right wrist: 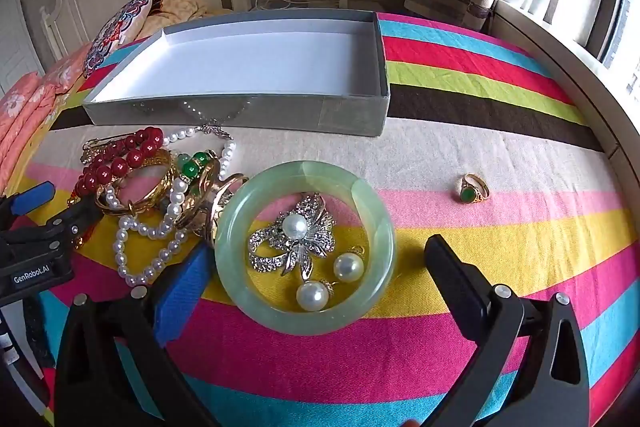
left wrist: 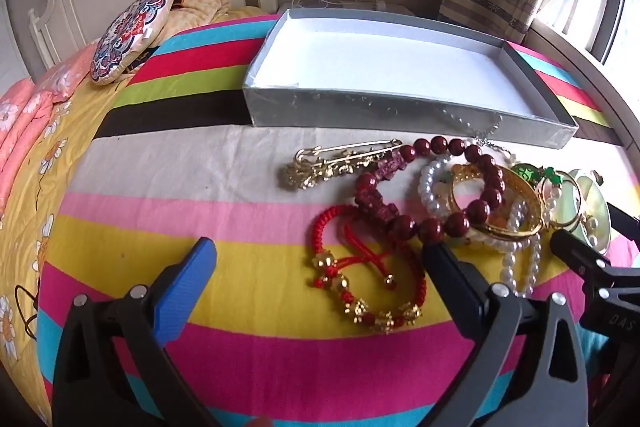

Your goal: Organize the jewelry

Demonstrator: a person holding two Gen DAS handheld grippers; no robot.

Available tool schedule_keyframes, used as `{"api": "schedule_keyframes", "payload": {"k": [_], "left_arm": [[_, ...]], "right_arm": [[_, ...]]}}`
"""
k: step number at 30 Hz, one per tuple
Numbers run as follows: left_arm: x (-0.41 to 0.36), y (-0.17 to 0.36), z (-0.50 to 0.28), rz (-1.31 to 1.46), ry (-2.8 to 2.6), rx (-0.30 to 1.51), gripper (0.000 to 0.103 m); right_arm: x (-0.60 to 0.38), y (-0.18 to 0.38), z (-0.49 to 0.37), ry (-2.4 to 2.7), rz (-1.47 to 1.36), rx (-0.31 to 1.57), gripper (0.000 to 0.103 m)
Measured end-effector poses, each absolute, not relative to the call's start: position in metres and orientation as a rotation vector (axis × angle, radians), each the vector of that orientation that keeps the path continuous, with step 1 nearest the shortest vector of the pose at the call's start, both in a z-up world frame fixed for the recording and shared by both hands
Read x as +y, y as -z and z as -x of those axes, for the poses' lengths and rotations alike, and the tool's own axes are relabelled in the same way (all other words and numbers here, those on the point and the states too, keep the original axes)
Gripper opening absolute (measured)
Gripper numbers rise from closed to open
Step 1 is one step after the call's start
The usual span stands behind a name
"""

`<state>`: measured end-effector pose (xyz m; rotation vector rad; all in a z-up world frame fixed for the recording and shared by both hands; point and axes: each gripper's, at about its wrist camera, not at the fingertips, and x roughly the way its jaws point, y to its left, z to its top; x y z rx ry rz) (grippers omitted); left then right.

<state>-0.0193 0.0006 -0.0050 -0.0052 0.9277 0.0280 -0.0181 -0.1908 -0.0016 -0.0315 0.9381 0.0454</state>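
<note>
A heap of jewelry lies on a striped bedspread in front of an empty grey box [left wrist: 360, 107]. My left gripper [left wrist: 320, 247] hangs open over a red cord bracelet with gold beads [left wrist: 360, 279]. Just beyond are dark red beads [left wrist: 440, 195], a gold pin brooch [left wrist: 340, 163], a gold bangle [left wrist: 500, 203] and pearls [left wrist: 516, 259]. My right gripper [right wrist: 320, 247] is open around a pale green jade bangle [right wrist: 304, 323]. Inside that bangle lie a crystal brooch [right wrist: 294, 239] and two pearl earrings [right wrist: 348, 267]. A gold ring with a green stone [right wrist: 472, 189] lies alone to the right. Neither gripper holds anything.
A round patterned cushion [left wrist: 132, 35] and a pink quilt [left wrist: 24, 131] sit at the left by a white headboard. Behind the box [right wrist: 240, 115] are a wall socket and cables. A curtain and a window stand at the right.
</note>
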Motion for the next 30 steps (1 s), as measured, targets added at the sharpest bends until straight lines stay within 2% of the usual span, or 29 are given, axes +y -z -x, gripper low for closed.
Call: {"api": "schedule_keyframes", "payload": {"k": [4,6,12,17,30], "left_arm": [[0.002,0.000,0.023,0.013,-0.040,0.958,0.101],[-0.001,-0.005,0.036,0.015,-0.027,0.937,0.101],[-0.007,-0.043,0.103,0.013,-0.010,0.659,0.101],[-0.015,-0.066,0.141,-0.013,-0.024,0.524,0.101],[-0.025,-0.097,0.174,0.000,-0.035,0.436,0.101]], "right_arm": [[-0.182,-0.003,0.037,-0.074,0.042,0.943,0.099],[-0.179,-0.018,0.062,-0.109,-0.010,0.857,0.099],[-0.182,-0.060,0.129,-0.150,-0.071,0.632,0.099],[-0.181,-0.082,0.165,-0.159,-0.038,0.521,0.099],[-0.183,-0.104,0.207,-0.145,-0.007,0.366,0.099]]}}
